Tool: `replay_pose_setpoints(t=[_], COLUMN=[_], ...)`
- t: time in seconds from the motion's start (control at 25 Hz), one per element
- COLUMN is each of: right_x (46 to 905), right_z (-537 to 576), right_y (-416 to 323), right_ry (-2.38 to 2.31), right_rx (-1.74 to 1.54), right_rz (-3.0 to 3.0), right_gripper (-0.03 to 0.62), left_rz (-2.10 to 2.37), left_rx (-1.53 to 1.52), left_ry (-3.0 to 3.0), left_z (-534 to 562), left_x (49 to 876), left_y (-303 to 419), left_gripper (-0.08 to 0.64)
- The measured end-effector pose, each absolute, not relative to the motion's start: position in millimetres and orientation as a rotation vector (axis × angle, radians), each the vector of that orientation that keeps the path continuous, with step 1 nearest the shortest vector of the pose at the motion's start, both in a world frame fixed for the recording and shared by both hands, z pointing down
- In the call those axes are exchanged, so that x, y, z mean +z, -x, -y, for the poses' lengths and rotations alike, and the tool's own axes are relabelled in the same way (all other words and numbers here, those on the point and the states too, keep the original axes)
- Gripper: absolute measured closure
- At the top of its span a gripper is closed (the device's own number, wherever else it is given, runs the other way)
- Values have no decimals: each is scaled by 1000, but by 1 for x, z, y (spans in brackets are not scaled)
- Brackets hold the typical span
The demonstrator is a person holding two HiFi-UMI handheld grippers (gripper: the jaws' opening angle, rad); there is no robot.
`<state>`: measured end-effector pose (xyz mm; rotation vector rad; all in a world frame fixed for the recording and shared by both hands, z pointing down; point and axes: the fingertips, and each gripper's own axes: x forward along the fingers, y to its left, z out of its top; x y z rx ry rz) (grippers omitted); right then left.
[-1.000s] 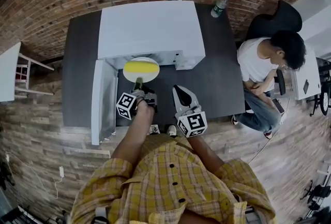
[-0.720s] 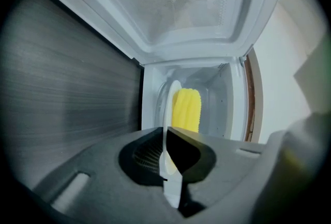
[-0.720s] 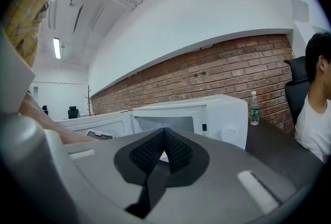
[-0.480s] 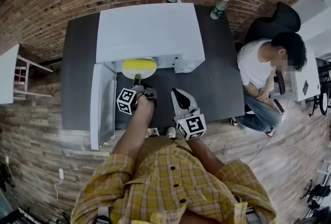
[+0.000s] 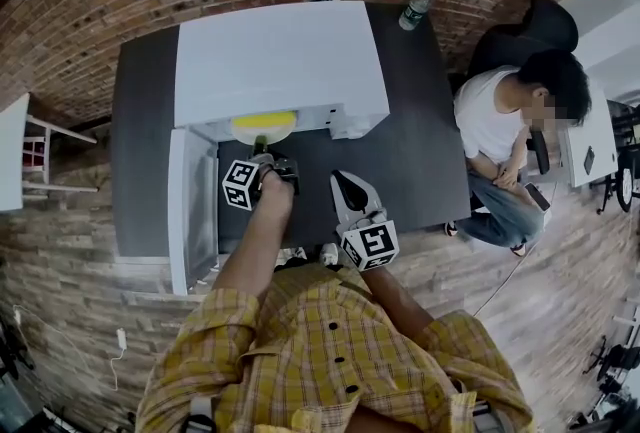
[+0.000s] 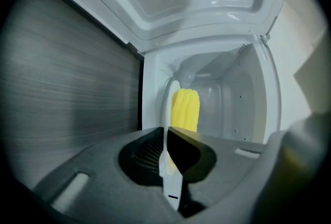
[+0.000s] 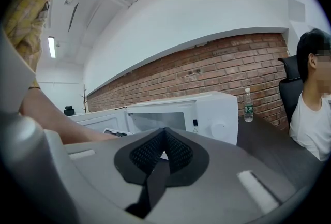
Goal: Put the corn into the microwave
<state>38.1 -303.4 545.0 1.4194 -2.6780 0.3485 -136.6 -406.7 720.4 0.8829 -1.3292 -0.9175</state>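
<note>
**Q:** Where is the corn [image 5: 263, 120] at this stage?

**A:** It lies on a white plate [image 5: 262, 132] at the mouth of the microwave [image 5: 280, 61], part under the roof of the cavity and part outside. The door [image 5: 192, 206] stands swung open on the left.

**Q:** What holds the plate?

**A:** The left hand-held gripper [image 5: 263, 159] is clamped on its near rim. In the left gripper view the rim [image 6: 169, 99] passes edge-on between the pads, with the corn [image 6: 184, 109] just beyond. The right hand-held gripper [image 5: 345, 189] is empty, jaws together, over the desk [image 5: 420, 151] and well apart from the microwave.

**Q:** How should this step be done well?

**A:** The step appears to be insertion. The plate is best kept level, since the cob is round and would likely roll on a tilt. Advance straight in, clear of the door edge and cavity walls, until the whole plate sits over the cavity floor. Lower it to rest before the pads let go, then withdraw along the same line.

**Q:** Main risk?

**A:** Probably a one-sided rim grip letting the far edge sag.
</note>
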Motion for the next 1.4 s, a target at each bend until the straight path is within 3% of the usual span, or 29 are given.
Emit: replay_pose_setpoints(t=[0.96, 1.08, 1.12, 1.4], right_x=[543, 542, 542, 541], right_z=[303, 303, 303, 298], right_y=[-40, -41, -41, -41], right_ry=[-1419, -1423, -1424, -1407], right_rx=[353, 351, 353, 362], right_rz=[2687, 2687, 2687, 2688], right_gripper=[597, 597, 597, 597], left_rz=[1380, 1376, 1373, 1312], left_rx=[-776, -776, -782, -784], left_ry=[-812, -790, -772, -756], left_z=[427, 426, 424, 420], left_x=[725, 727, 729, 744], left_y=[137, 139, 139, 132], left_gripper=[538, 485, 416, 356])
